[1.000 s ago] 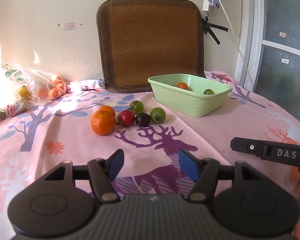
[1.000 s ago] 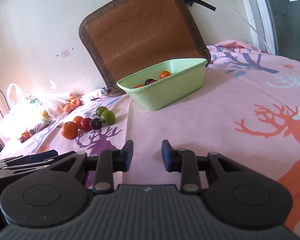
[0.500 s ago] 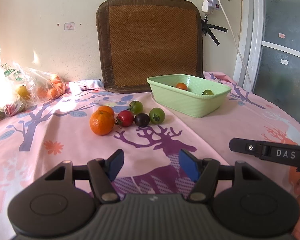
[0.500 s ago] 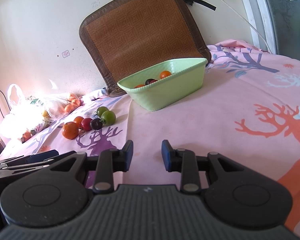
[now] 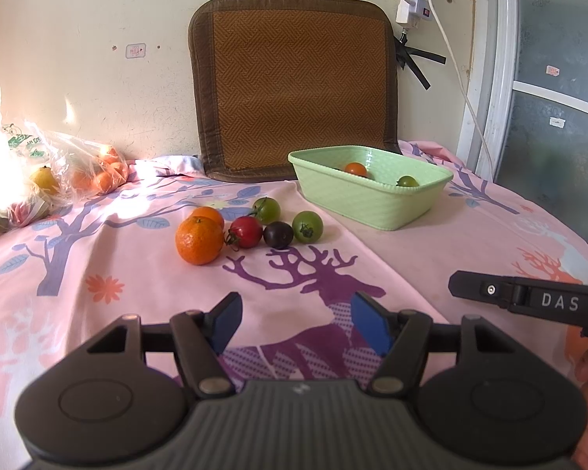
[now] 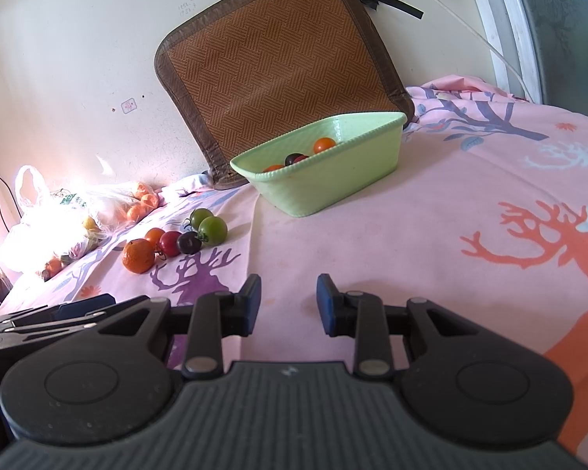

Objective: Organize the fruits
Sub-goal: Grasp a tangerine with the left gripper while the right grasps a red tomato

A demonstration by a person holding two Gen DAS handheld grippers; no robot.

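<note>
- Step in hand: approach. Left gripper (image 5: 295, 323) and right gripper (image 6: 289, 302) both hang empty, fingers apart, short of the fruit.
- Next — judged: left gripper advances toward 12 o'clock, closes on the dark tomato (image 5: 278, 234), carries it to the basket (image 5: 372, 199) at 1 o'clock.

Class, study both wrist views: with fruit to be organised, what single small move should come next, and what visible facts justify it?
Probably the left hand-held gripper should move forward toward the green tomato, the loose fruit nearest the green basket. Its jaws are open and empty, six fruits lie clustered on the cloth, and the basket already holds a few. The right hand-held gripper points at bare cloth.
</note>
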